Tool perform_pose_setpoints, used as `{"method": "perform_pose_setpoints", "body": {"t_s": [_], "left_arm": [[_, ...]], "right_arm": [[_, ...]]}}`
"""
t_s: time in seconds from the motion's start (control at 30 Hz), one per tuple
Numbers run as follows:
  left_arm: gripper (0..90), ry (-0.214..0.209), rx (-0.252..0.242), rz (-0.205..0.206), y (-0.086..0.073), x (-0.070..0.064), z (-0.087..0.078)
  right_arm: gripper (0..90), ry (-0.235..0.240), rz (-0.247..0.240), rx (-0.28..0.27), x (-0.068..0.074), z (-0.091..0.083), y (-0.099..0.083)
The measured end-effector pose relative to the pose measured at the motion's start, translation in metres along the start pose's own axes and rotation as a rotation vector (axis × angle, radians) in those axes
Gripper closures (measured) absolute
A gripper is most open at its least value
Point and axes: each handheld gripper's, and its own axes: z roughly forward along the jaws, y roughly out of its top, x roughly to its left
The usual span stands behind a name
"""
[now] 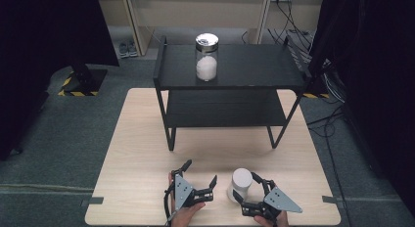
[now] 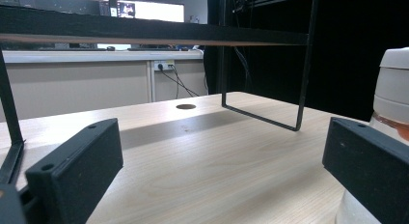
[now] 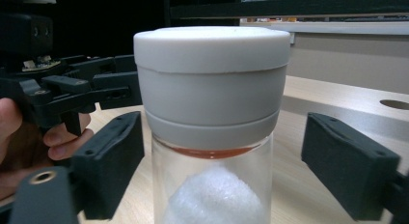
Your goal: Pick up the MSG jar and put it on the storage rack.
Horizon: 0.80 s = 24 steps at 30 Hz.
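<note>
A glass jar with a white lid (image 1: 241, 183) stands on the wooden table (image 1: 142, 139) near its front edge, with white fluffy material inside. My right gripper (image 1: 247, 188) is open, one jaw on each side of this jar (image 3: 212, 103), and neither jaw touches it. My left gripper (image 1: 200, 173) rests open just left of the jar with nothing between its jaws. In the left gripper view the jar (image 2: 393, 89) stands behind the right jaw. A second jar with a silver lid (image 1: 206, 58) stands on the top of a black shelf (image 1: 254, 65).
The black two-tier metal shelf stands on the far half of the table, its lower tier (image 1: 225, 109) bare. A round hole (image 2: 186, 106) is cut in the tabletop. Dark curtains hang at both sides, and cables (image 1: 293, 31) lie on the floor at the back right.
</note>
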Motion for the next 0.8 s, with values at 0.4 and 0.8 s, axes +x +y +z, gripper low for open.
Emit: {"method": "perform_pose_setpoints", "body": {"t_s": [0.4, 0.8], "left_arm": [[0.0, 0.002, -0.001, -0.001, 0.0, 0.0, 0.0], [0.1, 0.002, -0.005, -0.003, -0.001, 0.0, 0.0]], "right_arm": [[30.0, 0.021, -0.026, 0.008, -0.002, 0.005, 0.001], [34.7, 0.018, -0.04, 0.012, 0.002, 0.011, 0.004]]}}
